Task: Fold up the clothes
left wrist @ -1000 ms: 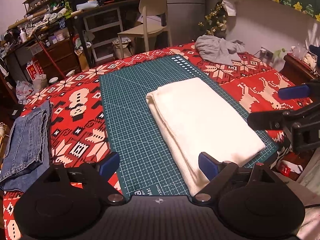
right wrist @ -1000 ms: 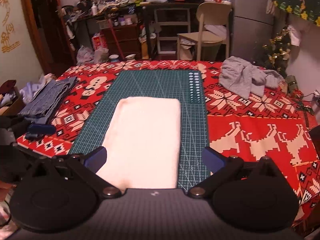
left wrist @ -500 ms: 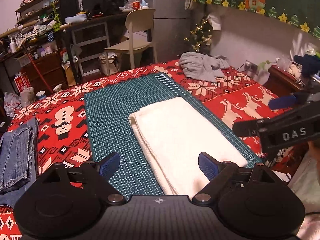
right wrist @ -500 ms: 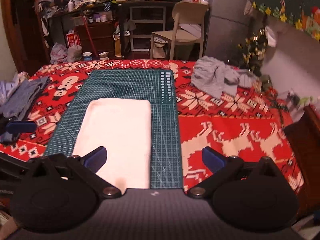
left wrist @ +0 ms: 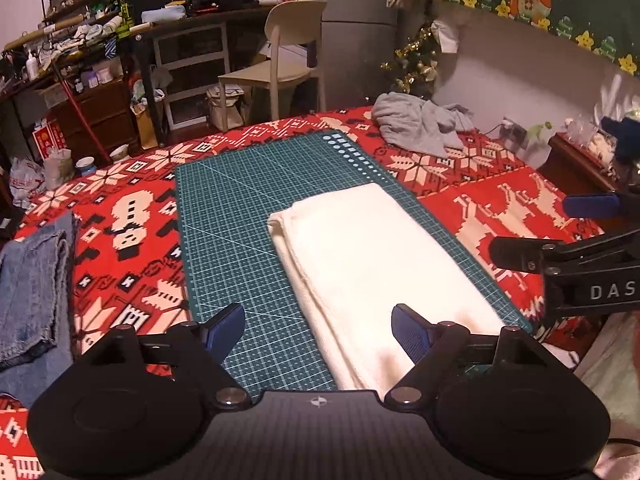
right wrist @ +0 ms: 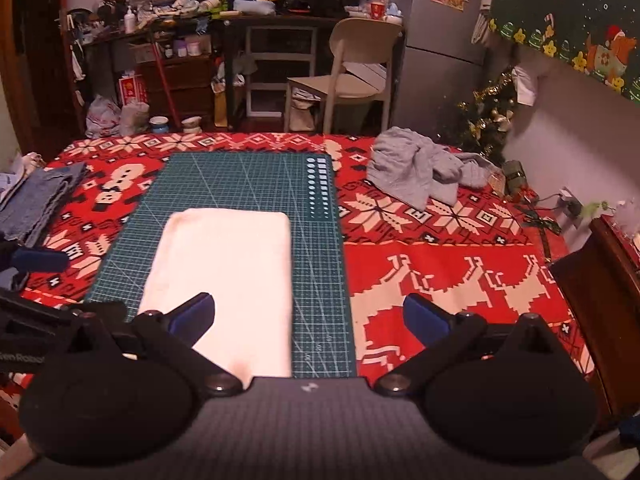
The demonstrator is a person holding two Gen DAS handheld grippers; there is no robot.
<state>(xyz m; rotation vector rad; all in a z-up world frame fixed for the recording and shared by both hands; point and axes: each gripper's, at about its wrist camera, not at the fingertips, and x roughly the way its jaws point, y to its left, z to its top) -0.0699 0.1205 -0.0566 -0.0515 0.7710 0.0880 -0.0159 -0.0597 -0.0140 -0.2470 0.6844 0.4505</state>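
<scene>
White cloth lies folded on mat w/ jeans at left edge; grey garment crumpled at far-right corner. Both tools wide, empty.

- We've got a cream cloth folded into a long flat rectangle, layered edges showing on its 9 o'clock side.
- Crumpled grey garment sits unfolded toward 1 o'clock.
- Folded jeans lie at 9 o'clock.

Folded white cloth on green mat
</scene>
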